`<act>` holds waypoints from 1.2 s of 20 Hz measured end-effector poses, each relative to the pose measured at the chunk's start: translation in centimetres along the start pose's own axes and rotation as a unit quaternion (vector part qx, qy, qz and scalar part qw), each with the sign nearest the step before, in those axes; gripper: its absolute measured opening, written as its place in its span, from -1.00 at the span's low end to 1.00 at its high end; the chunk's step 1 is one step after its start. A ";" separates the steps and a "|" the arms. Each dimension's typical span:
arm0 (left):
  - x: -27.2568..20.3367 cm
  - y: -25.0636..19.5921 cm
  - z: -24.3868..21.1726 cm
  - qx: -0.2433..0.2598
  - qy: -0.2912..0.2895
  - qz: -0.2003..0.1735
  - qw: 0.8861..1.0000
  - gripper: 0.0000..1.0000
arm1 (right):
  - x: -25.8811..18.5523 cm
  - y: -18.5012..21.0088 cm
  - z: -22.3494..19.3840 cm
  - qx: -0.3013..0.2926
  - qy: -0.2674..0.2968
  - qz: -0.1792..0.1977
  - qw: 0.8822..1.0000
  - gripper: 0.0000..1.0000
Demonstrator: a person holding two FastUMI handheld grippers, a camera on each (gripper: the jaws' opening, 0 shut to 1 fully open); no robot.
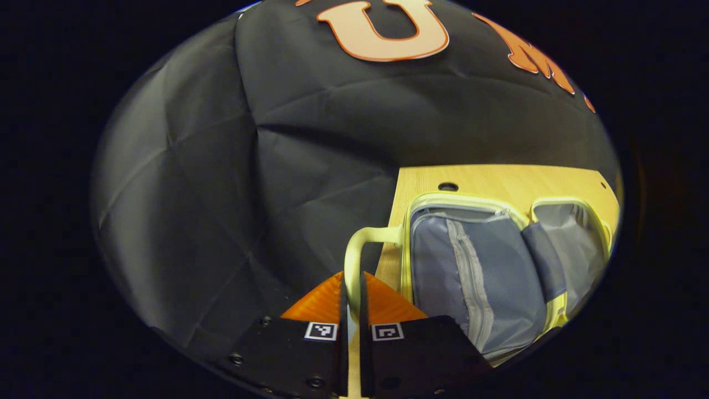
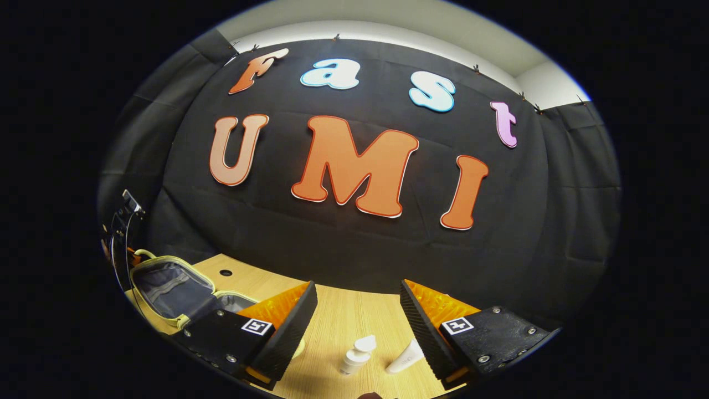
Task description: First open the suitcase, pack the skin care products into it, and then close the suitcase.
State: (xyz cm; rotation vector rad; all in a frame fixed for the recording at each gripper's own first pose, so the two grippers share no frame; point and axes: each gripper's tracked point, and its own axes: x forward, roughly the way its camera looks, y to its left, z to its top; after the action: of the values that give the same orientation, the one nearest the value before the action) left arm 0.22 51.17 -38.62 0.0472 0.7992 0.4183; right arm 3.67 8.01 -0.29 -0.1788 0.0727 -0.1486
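The pale yellow suitcase lies open on the wooden table, its grey lining and zipped pocket facing up. Its curved handle sticks out past the table's left edge. My left gripper is shut on this handle, which runs between the two fingers. In the right gripper view the suitcase lies at the far left. My right gripper hangs open above the table with nothing between its fingers. Below it stand a small white bottle and a white tube, both lying apart from the fingers.
The wooden table has a round cable hole near the suitcase. A pale rounded item peeks out beside my right gripper's left finger. A dark rig with cables stands by the suitcase's far end.
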 end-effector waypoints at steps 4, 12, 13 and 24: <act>0.9 -0.7 0.0 0.012 -0.006 0.020 1.000 -0.60 | -0.1 -0.7 -0.5 0.003 0.008 -0.011 1.000 0.92; -11.6 -9.0 9.9 0.038 -0.148 -0.064 0.986 0.50 | 0.6 -2.5 -2.3 0.011 0.007 -0.006 1.000 0.91; -12.9 -10.6 9.9 0.043 -0.154 -0.075 0.984 0.57 | 0.8 -2.9 -3.1 0.015 0.013 -0.005 1.000 0.92; -20.9 -26.2 13.2 0.070 -0.215 -0.188 0.956 0.99 | 0.9 -9.2 -7.8 0.030 0.040 0.004 0.999 0.92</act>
State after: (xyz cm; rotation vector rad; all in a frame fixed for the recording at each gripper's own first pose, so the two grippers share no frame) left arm 5.61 20.69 -20.17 0.1122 0.3904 -0.0171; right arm 2.62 -2.47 -6.33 -0.1131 0.1476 -0.1500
